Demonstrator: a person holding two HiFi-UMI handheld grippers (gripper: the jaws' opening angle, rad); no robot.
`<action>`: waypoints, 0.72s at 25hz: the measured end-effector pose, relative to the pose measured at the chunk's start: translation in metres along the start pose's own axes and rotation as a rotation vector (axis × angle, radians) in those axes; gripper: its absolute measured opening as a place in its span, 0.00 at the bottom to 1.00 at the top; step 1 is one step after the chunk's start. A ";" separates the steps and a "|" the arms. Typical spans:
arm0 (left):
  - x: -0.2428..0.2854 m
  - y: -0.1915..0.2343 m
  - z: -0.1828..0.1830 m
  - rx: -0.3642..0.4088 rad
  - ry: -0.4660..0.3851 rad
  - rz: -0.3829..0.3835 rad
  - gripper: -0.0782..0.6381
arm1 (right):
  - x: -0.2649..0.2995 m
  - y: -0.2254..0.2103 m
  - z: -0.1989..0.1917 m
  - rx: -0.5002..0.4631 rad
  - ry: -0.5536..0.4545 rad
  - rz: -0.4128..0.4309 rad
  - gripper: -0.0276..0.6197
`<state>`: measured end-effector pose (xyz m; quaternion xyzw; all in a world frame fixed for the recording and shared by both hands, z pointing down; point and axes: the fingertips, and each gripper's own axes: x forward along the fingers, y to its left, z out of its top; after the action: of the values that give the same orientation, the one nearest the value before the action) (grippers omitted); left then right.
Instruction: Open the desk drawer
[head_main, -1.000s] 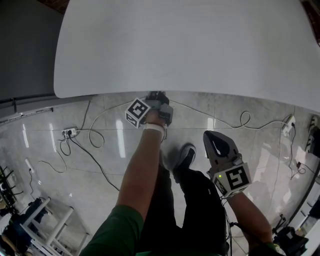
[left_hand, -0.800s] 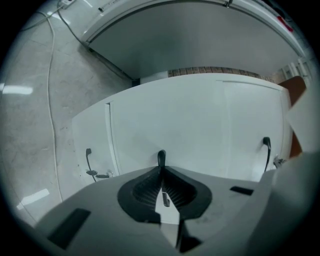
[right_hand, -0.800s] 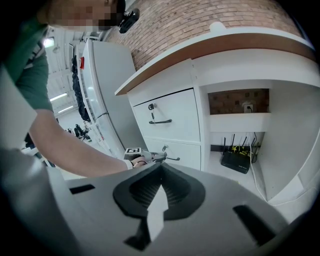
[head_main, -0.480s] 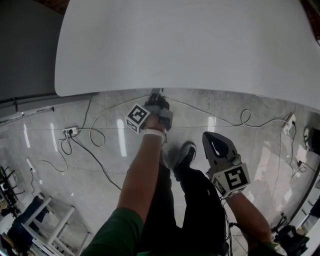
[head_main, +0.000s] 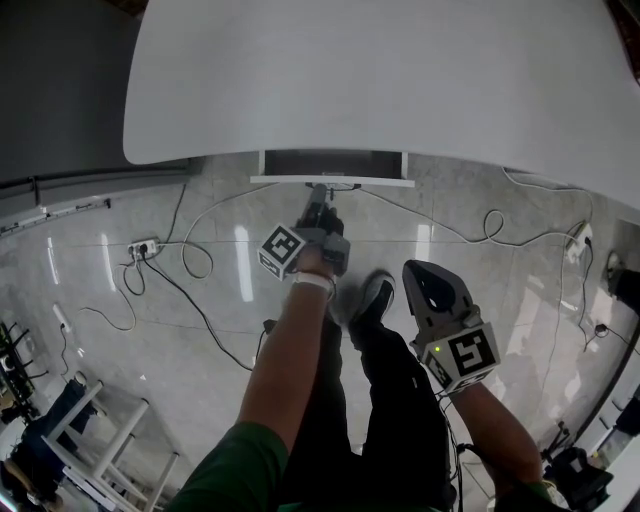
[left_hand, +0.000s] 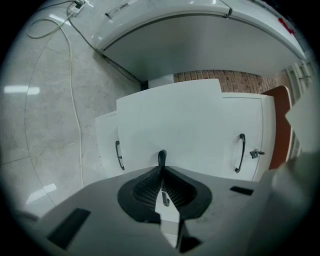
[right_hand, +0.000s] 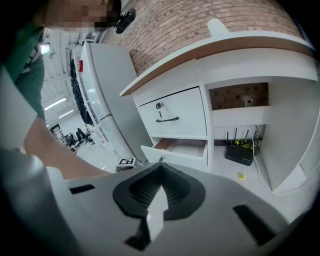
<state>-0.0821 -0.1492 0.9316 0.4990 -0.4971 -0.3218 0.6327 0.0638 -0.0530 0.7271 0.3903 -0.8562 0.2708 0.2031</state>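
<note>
Covering nearly all of the drawer (head_main: 350, 166) in the head view, the white desk top (head_main: 380, 80) leaves only a narrow strip of the drawer's open top and front edge showing below its rim. The left gripper (head_main: 317, 200) reaches up to the middle of that front edge, and its own body hides the handle (left_hand: 161, 156) there. In the left gripper view the jaws are pressed together on the dark handle. Only the handle's upper end rises above them, against the white drawer front.

The right gripper (right_hand: 161, 168) hangs low beside the person's leg, well apart from the desk, with its jaws together and nothing between them. Its view shows the drawer pulled partly out beneath a closed upper drawer (right_hand: 172, 112). The inside is reddish-brown, and any contents cannot be made out. The right gripper's body blocks the left gripper in this view, apart from its marker cube (right_hand: 126, 162).

Half a second earlier no drawer showed under the desk rim, and the left gripper sat right at that rim. Now the drawer juts out and the left gripper has drawn back toward the person. The right gripper has barely shifted.
</note>
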 end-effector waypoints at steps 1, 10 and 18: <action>-0.007 0.002 -0.002 -0.001 0.002 0.005 0.14 | -0.001 0.003 -0.001 -0.006 -0.002 0.004 0.04; -0.064 0.025 -0.024 -0.027 0.026 0.078 0.14 | -0.013 0.027 -0.002 0.038 0.020 0.012 0.05; -0.077 0.038 -0.033 0.020 0.089 0.134 0.14 | -0.023 0.029 -0.009 0.014 0.046 -0.030 0.05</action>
<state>-0.0769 -0.0585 0.9438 0.4849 -0.5038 -0.2513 0.6693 0.0571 -0.0188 0.7122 0.3983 -0.8433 0.2826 0.2244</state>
